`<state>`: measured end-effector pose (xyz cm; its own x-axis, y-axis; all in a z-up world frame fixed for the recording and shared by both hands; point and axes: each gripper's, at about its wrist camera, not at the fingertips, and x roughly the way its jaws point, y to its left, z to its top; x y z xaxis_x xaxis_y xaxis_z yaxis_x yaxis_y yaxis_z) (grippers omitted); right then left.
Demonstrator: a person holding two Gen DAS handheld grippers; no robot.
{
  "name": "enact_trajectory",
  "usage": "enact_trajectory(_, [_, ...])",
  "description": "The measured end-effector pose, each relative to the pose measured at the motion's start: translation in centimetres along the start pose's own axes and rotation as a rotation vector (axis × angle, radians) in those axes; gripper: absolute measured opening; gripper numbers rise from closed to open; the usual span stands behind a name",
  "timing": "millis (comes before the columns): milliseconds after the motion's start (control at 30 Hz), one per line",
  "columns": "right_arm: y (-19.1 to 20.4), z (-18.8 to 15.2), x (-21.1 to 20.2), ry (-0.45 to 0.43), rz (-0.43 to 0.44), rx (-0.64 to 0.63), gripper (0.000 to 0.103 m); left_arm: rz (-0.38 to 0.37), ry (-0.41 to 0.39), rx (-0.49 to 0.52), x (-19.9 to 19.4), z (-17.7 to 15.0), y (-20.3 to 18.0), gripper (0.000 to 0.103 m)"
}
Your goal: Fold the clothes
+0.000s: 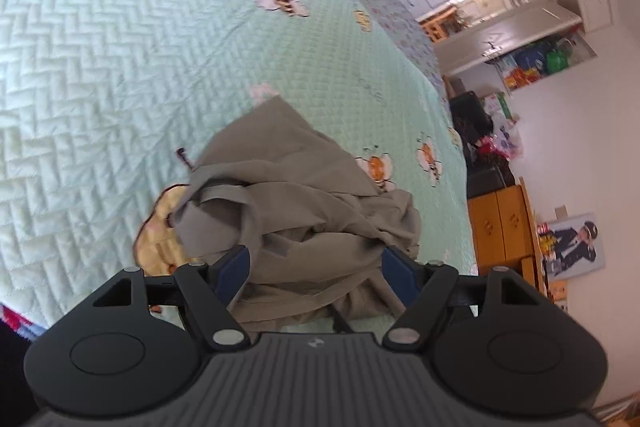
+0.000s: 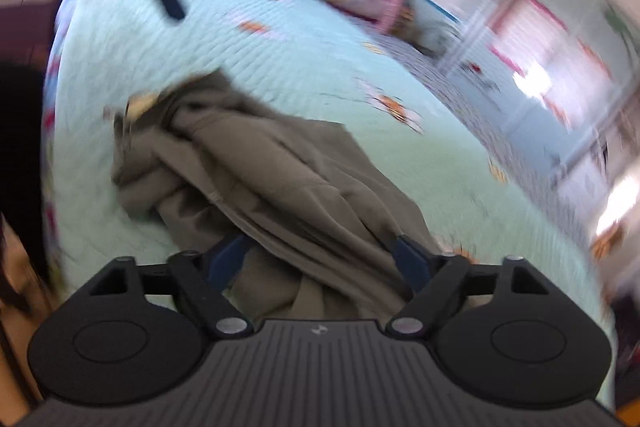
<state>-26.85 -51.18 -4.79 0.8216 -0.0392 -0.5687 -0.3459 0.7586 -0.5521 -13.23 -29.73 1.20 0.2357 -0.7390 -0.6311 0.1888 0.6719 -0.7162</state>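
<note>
Two tools are yours, and both stand released, jaws spread wide with nothing clamped. Your left tool (image 1: pixel 314 263) hangs low over the crumpled grey-brown cotton garment (image 1: pixel 304 195), cloth bunched between its blue pads but not pinched. Your right tool (image 2: pixel 320 259) sits the same way over the same heap, seen from another side.

That garment lies rumpled near one edge of the bed with the pale green quilted bee-print cover (image 1: pixel 120 67), so by my reading you are still at the start: nothing is spread flat yet. Next you need to find a hem or shoulder seam with each tool and draw the cloth out flat.

Hard to read: the right view is smeared by blur, the seams and sleeves are buried in folds, and each tool body hides the near edge of the pile.
</note>
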Motion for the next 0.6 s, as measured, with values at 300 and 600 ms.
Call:
enact_trajectory(300, [-6.3, 2.6, 3.5, 0.009, 0.183, 0.371, 0.009, 0.039, 0.021, -0.036, -0.3, 0.0, 1.8, 0.076])
enact_trajectory(600, [-26.0, -14.1, -5.5, -0.217, -0.450, 1.430, 0.008, 0.050, 0.047, -0.006, 1.0, -0.6, 1.9, 0.076])
